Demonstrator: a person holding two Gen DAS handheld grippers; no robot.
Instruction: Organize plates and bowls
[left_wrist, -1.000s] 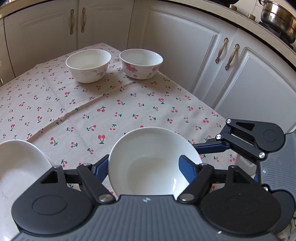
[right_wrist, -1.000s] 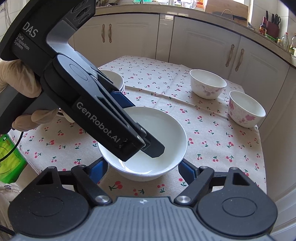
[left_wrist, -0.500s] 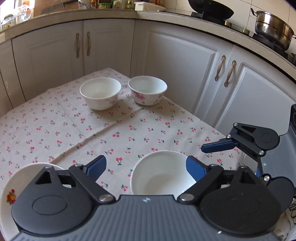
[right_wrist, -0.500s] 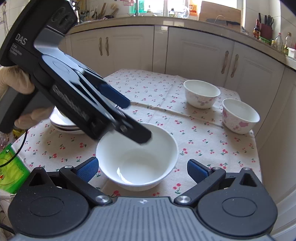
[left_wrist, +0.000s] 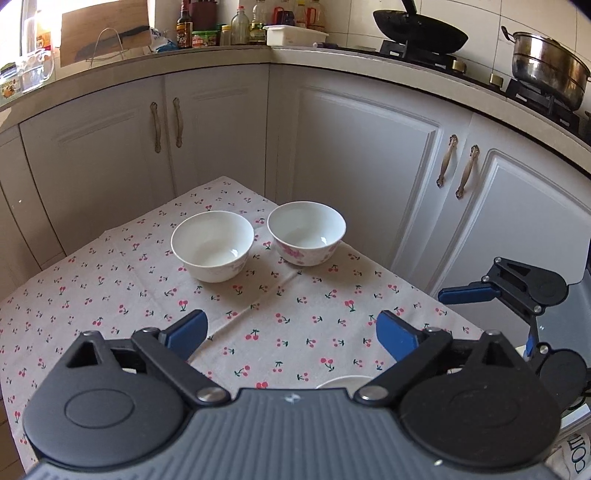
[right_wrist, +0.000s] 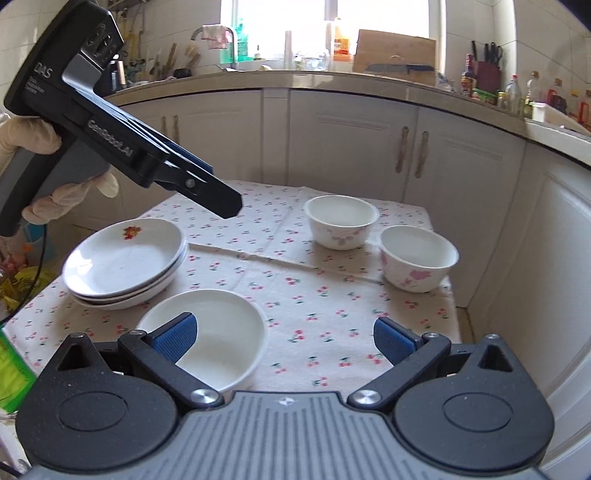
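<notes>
- Now both grippers, left (left_wrist: 291, 332) and right (right_wrist: 284, 338), have just spread their jaws and grasp nothing.
- Below them the wide white bowl (right_wrist: 214, 332) sits free on the cherry-print cloth (right_wrist: 306, 280).
- Just beside it stand stacked plates (right_wrist: 122, 258); two flowered bowls (left_wrist: 212, 245) wait at the far edge.

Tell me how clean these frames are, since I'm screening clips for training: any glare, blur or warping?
Right wrist view: the window is blown out white, cabinets bow from fisheye warp. Left wrist view: even light, sharp bowls, soft shadows on the tablecloth, corners vignetted dark. No motion blur in either.
</notes>
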